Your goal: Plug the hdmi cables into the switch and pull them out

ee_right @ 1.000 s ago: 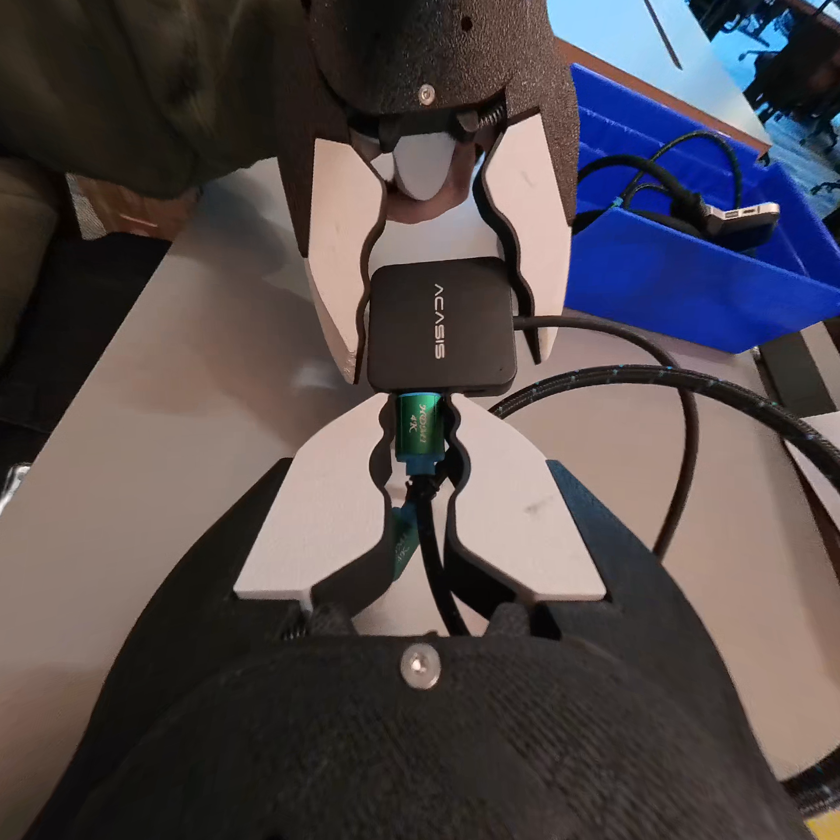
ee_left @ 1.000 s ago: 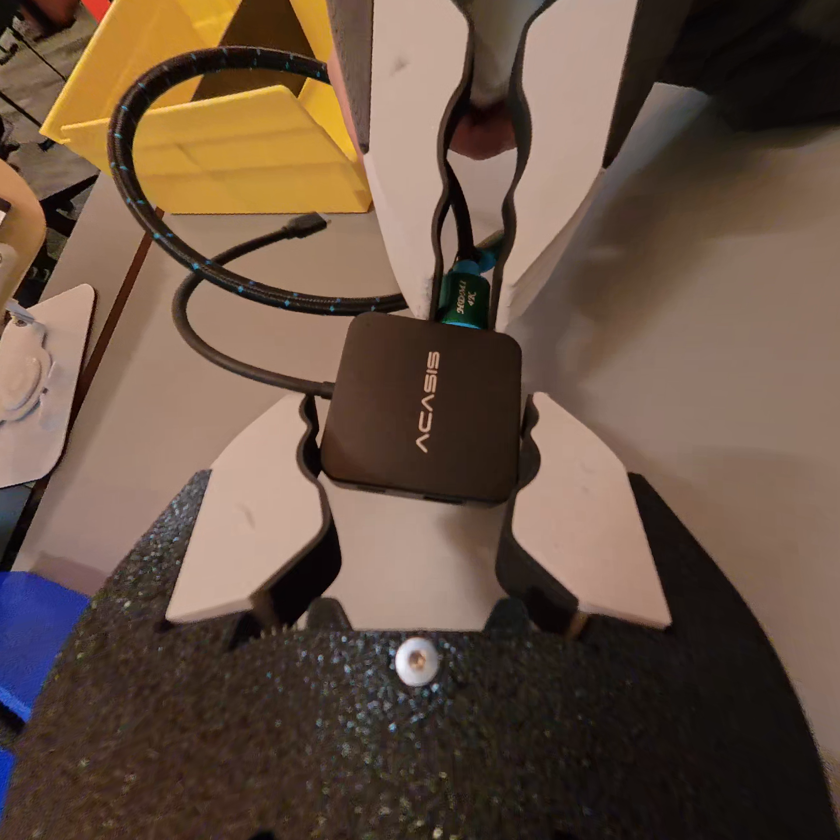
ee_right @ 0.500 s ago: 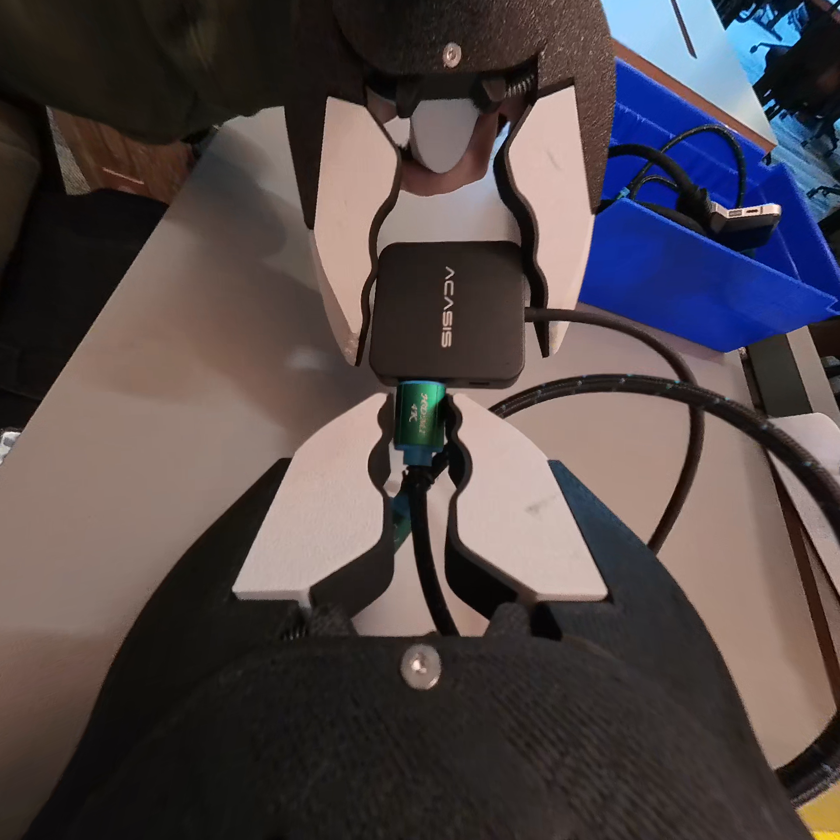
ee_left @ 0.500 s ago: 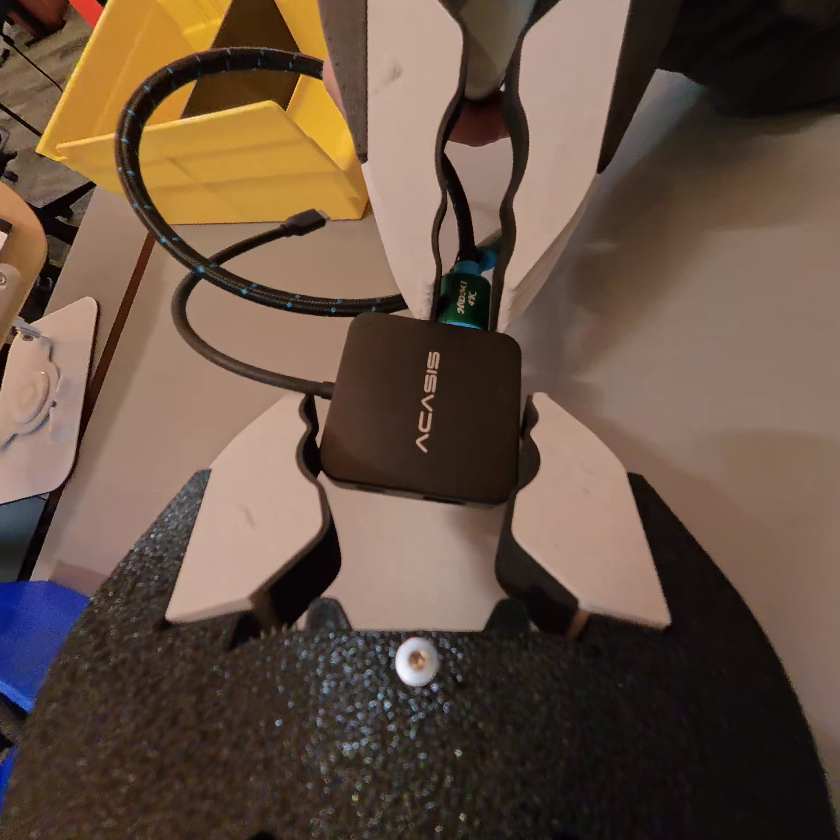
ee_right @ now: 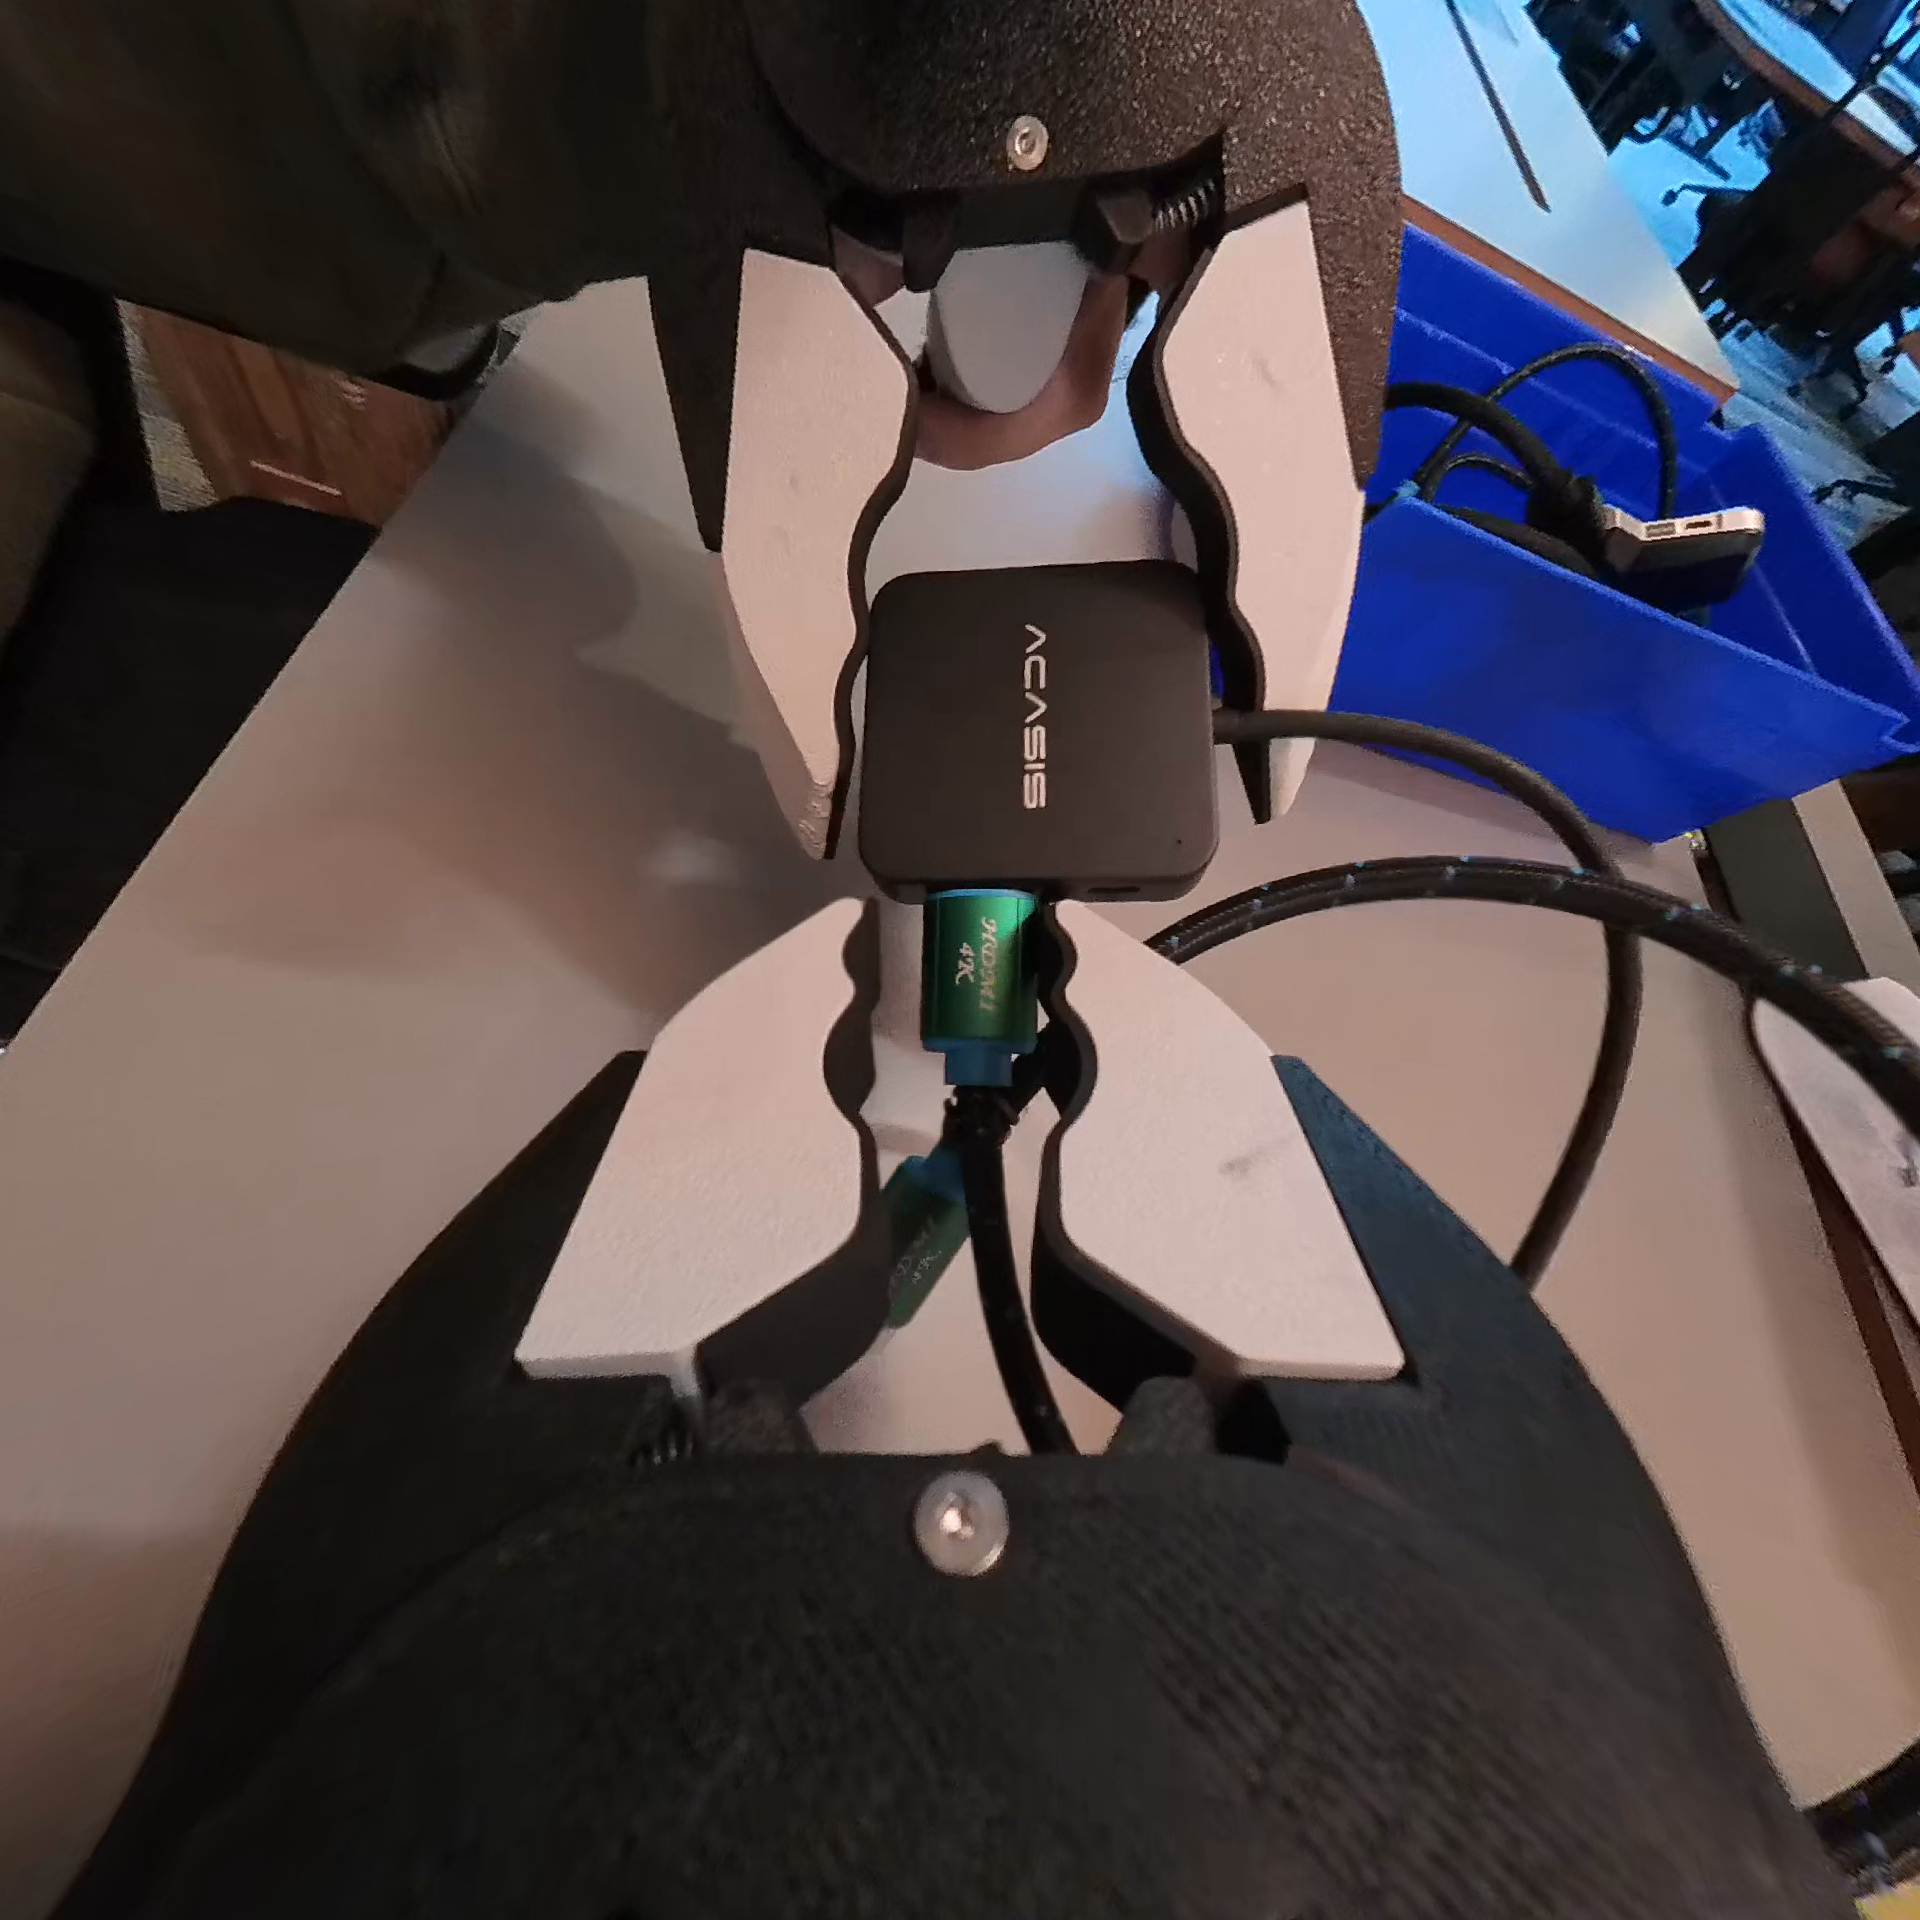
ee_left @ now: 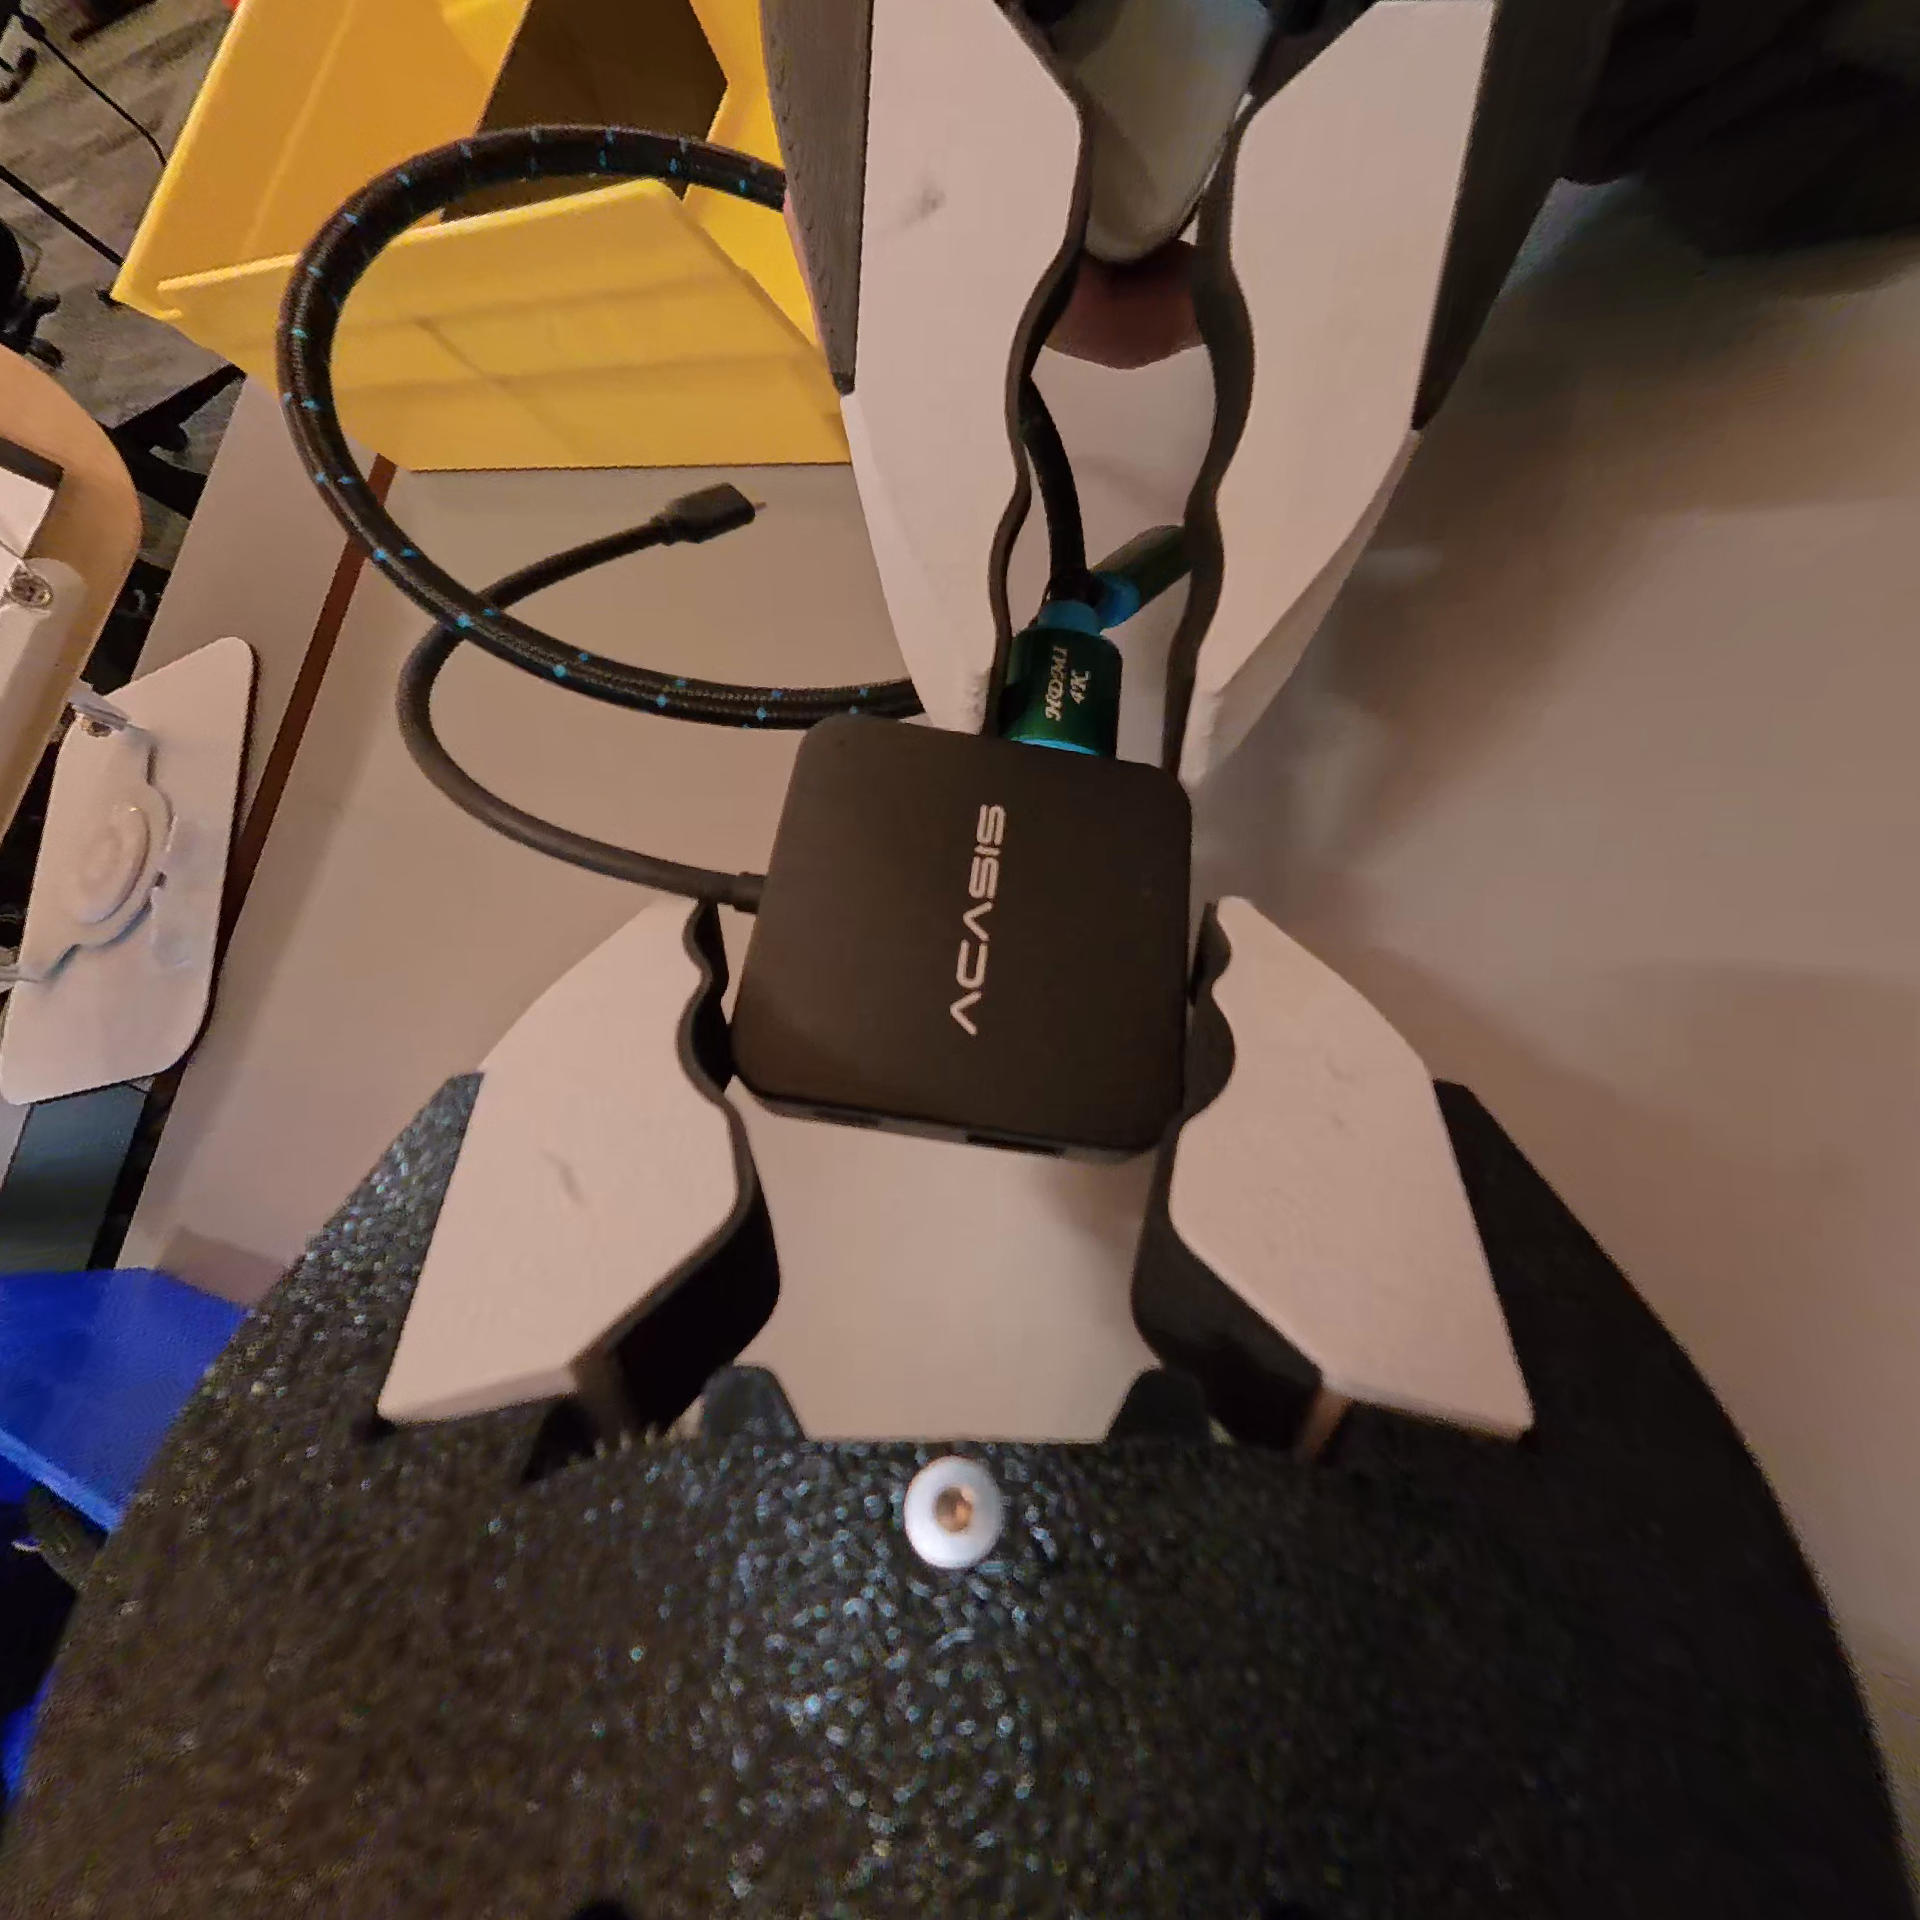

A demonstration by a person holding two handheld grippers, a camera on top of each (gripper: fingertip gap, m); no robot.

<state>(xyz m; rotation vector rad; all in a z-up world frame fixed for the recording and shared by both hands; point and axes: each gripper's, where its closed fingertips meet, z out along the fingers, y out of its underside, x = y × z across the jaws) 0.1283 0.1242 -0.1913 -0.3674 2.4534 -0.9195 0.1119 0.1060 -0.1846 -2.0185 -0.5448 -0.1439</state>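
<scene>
With the left gripper (ee_left: 961, 935) clamped on the sides of the black HDMI switch (ee_left: 966, 925) on the tabletop (ee_left: 1558, 831) and the right gripper (ee_right: 961, 935) closed on the green HDMI plug (ee_right: 980, 971) seated just ahead of its fingertips, the plug's travel should, I judge, stay straight along the port axis while the left holds the switch steady.

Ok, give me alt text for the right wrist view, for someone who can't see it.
The right gripper clamps a green HDMI plug seated in the near edge of a black square switch, which the left gripper grips by its sides from the far side. They sit over a pale table; a blue bin of cables stands right.
</scene>
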